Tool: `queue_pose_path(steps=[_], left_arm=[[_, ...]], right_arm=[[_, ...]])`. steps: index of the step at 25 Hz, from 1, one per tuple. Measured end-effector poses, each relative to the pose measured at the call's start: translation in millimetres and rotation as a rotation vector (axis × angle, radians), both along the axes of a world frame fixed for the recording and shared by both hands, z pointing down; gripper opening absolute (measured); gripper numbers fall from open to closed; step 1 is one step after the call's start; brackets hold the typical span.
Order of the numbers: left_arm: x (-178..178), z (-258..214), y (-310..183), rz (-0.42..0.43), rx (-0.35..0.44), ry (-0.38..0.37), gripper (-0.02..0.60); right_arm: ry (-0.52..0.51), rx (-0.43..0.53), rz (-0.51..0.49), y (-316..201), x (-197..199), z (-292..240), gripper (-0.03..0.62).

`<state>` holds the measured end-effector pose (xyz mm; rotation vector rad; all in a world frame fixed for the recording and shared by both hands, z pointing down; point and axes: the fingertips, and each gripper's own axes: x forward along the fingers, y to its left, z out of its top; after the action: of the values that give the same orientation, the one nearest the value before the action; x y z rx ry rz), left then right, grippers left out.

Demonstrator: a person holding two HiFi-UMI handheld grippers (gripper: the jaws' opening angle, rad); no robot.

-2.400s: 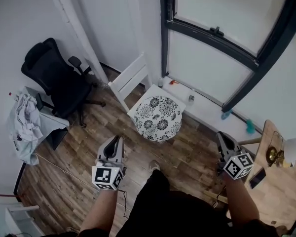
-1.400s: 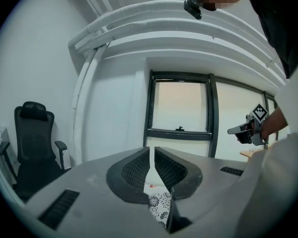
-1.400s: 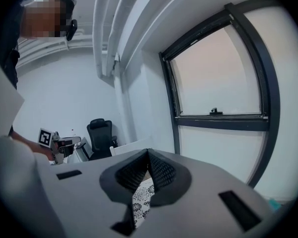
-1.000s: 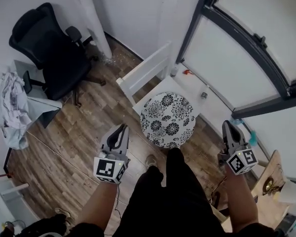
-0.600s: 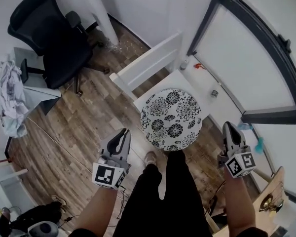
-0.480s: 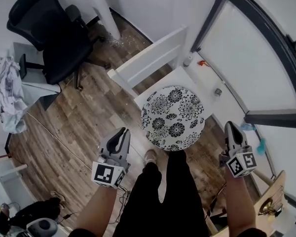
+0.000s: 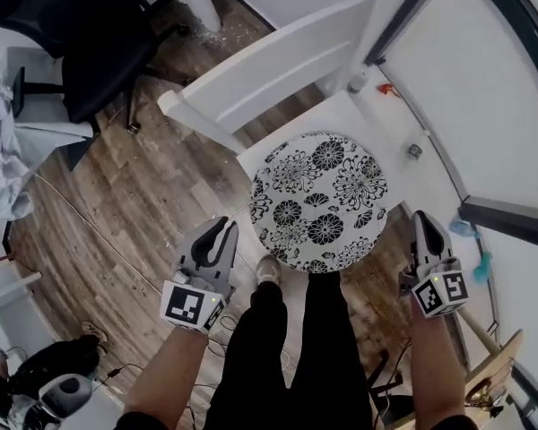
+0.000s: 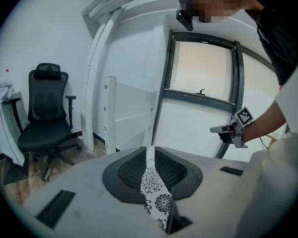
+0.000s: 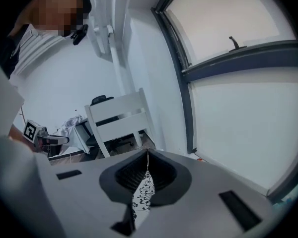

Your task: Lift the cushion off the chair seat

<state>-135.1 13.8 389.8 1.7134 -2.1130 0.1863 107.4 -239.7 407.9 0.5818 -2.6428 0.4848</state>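
a wood-plank floor (image 7: 117, 195) is carrying a white chair (image 7: 269, 65), which is standing close to a dark-framed glazed door (image 8: 166, 83). a black office chair (image 7: 81, 43) is sitting well beyond the white chair's backrest, clear of the work area. the round flower-print cushion (image 7: 318, 200) is lying flat on the white chair's seat and covering most of it. nothing is resting on it or touching it.

the person is standing at the white chair's front edge, so the cushion is lying between the two tools. the left gripper (image 7: 217, 233) is hovering just off the chair's front edge on the person's left. the right gripper (image 7: 428, 227) is hovering beside the chair on the person's right. both are pointing forward and somewhat down toward the seat. this flanking placement is probably preparing a two-sided pickup, since a wide, soft disc is likely to sag less when taken at opposite edges.

the left gripper's fingers are standing almost together, leaving only a thin slit, and are holding nothing. the right gripper's fingers are pressing together and are also empty. both sets are needing to open before taking the cushion's rim.
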Motion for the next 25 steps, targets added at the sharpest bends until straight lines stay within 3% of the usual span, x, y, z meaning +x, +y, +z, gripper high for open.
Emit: queue_pose_path(steps=[10, 13, 25], left_arm=[[6.9, 65.0, -2.3, -0.026, -0.034, 0.005, 0.034], [9.2, 90.8, -3.0, -0.015, -0.063, -0.010, 0.063], [17.8, 175.6, 4.9, -0.027, -0.142, 0.089, 0.139]], right_arm=[[0.059, -0.026, -0.009, -12.3, -7.5, 76.7, 0.011], [0.066, -0.039, -0.021, -12.1, -7.2, 94.7, 0.011], [0.167, -0.059, -0.082, -14.4, 2.6, 168.7, 0.012]])
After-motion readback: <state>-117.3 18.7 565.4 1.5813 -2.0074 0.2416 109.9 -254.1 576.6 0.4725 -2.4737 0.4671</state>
